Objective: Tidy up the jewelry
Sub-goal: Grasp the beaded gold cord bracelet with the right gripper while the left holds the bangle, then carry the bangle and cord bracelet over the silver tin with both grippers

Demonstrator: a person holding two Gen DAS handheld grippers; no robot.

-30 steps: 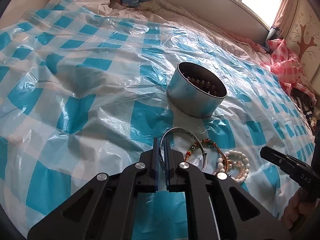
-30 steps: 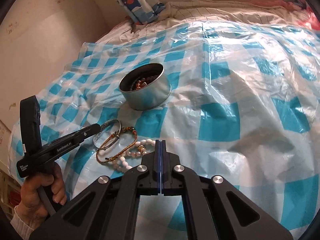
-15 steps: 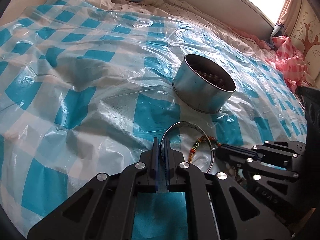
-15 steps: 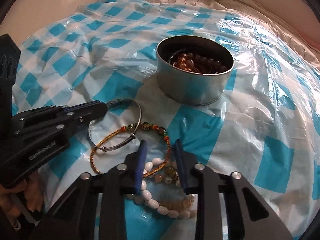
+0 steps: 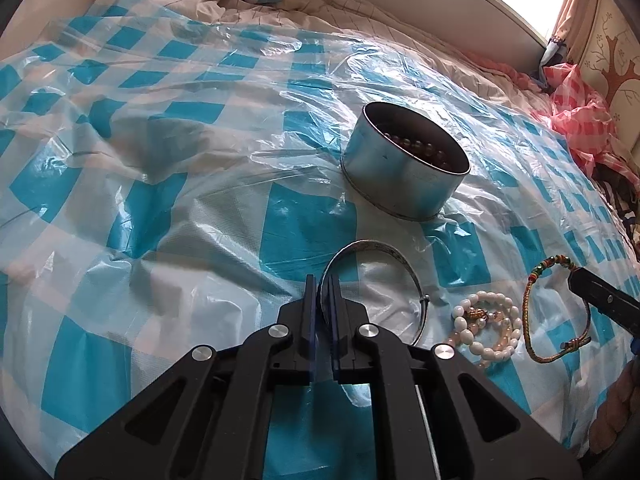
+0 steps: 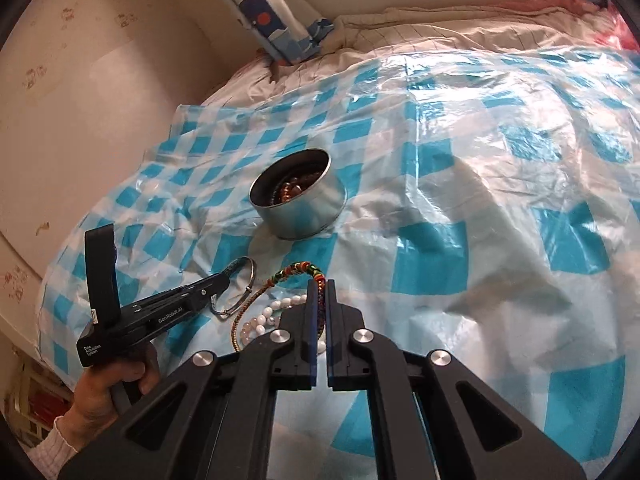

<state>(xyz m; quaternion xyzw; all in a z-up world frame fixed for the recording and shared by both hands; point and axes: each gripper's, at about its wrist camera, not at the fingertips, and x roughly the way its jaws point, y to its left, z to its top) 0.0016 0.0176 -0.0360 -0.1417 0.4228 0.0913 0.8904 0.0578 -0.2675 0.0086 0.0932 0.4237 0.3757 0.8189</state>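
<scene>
The left gripper (image 5: 322, 280) fingers are clenched on the silver bangle (image 5: 376, 264). The right gripper (image 6: 319, 282) fingers are clenched on the braided bracelet (image 6: 298, 270). Both pieces sit near the tin (image 5: 404, 176), on its near side. The white bead bracelet (image 5: 486, 328) lies loose on the bed's plastic sheet (image 5: 160, 208) beside the bangle. Dark beads already rest inside the tin. Judged remaining: three pieces to deposit.

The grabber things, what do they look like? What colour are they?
Both are black plastic. The left gripper and right gripper each have two flat fingers with blue-edged pads, angular cut-out arms and round silver bolts. Seen from the side, the left one has white "GenRobot.AI" lettering and a pistol handle. The left hand holding it has a white knitted sleeve cuff.
</scene>
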